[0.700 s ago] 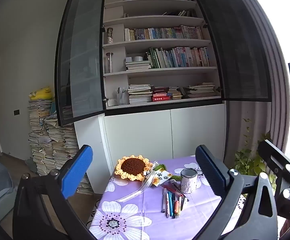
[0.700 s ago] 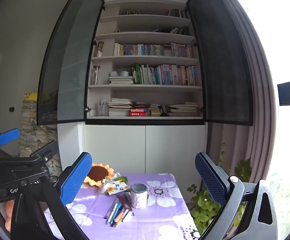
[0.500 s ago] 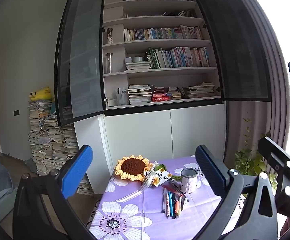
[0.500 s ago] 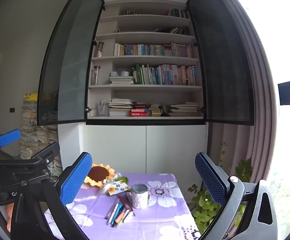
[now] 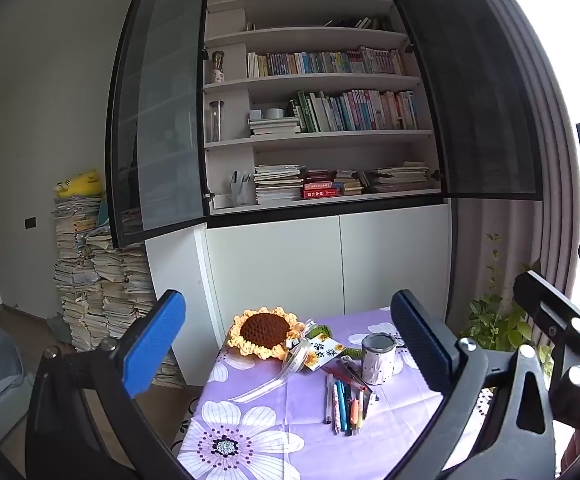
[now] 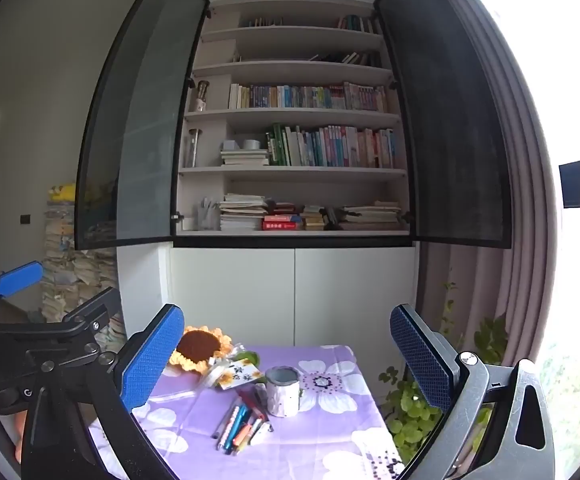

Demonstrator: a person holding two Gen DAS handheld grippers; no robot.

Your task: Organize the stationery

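Both tongs, left [image 5: 286,344] and right [image 6: 286,348], gape empty above the bench [image 5: 402,432]; loose pens [image 5: 346,404] beside the cup [image 5: 378,358] await sorting.

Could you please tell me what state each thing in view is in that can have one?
Left gripper: open, empty.
Right gripper: open, empty.
Pen cup: upright on the table, nothing sticking out.
Pens: loose, lying on the tablecloth beside the cup.
Upper cabinet doors: swung open.
Lower cabinet doors: closed.
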